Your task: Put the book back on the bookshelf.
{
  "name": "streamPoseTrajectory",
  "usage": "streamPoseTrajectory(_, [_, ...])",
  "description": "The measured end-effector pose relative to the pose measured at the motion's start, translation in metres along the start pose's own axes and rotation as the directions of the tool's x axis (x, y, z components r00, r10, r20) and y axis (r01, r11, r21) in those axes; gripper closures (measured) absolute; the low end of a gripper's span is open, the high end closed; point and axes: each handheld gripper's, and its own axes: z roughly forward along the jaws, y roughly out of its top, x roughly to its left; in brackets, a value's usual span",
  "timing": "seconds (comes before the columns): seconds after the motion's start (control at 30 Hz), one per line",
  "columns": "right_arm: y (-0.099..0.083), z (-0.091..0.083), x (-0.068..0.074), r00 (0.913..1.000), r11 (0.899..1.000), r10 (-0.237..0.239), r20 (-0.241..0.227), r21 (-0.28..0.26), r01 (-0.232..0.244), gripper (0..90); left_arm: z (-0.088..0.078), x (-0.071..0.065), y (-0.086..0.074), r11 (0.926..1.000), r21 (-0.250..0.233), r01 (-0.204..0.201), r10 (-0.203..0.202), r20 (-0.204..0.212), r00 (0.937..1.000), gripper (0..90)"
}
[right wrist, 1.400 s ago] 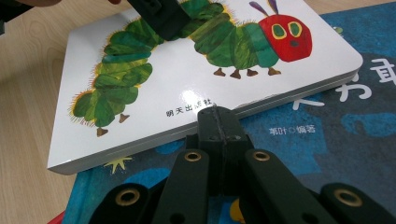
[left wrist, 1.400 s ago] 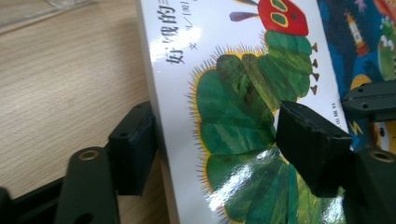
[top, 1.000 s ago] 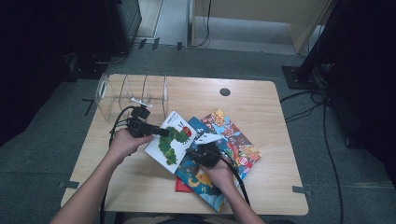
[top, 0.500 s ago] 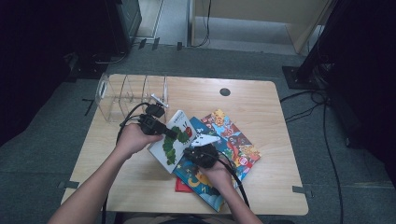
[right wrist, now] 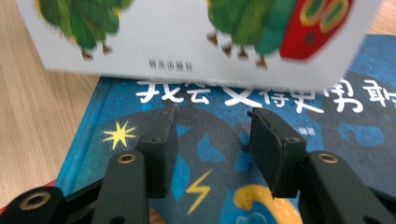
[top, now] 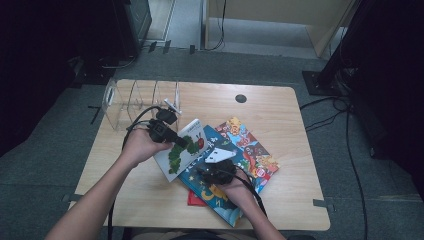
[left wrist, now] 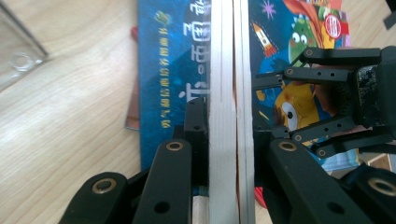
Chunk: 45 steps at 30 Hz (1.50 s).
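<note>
Since a second ago my left hand has lifted the white book's point(top: 184, 150) near edge, so the book now tilts above the blue book point(top: 212, 192) instead of lying flat. My left tool point(left wrist: 231, 140) has just been closing and its jaws clamp the white book's edge. My right tool point(right wrist: 212, 149) has just been opening; its jaws stand apart with nothing between them, over the blue book on the table point(top: 280, 115). The white book's long axis runs diagonally, its far end towards the clear rack point(top: 135, 100).
</note>
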Motion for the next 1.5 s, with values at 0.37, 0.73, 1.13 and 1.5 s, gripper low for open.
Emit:
streamPoseTrajectory(0.37, [0.000,0.000,0.001,0.9995,1.000,-0.023,-0.024,0.010,0.023,38.9,-0.019,0.004,-0.002,0.9999,-0.008,-0.008,0.007,-0.080,0.9968,78.1])
streamPoseTrajectory(0.73, [0.000,0.001,0.001,0.9994,0.999,-0.027,-0.023,0.020,0.028,29.8,-0.032,0.013,-0.004,0.9998,-0.005,0.018,-0.018,-0.138,0.9902,78.1])
streamPoseTrajectory(1.13, [0.000,0.002,0.002,0.9984,0.999,-0.038,-0.040,0.026,0.039,24.9,-0.044,0.022,-0.016,0.9975,-0.011,0.070,-0.071,-0.180,0.9811,78.1])
streamPoseTrajectory(1.5, [0.000,0.002,0.002,0.9976,0.998,-0.048,-0.050,0.035,0.050,21.3,-0.055,0.031,-0.026,0.9894,-0.023,0.143,-0.145,-0.208,0.9673,78.1])
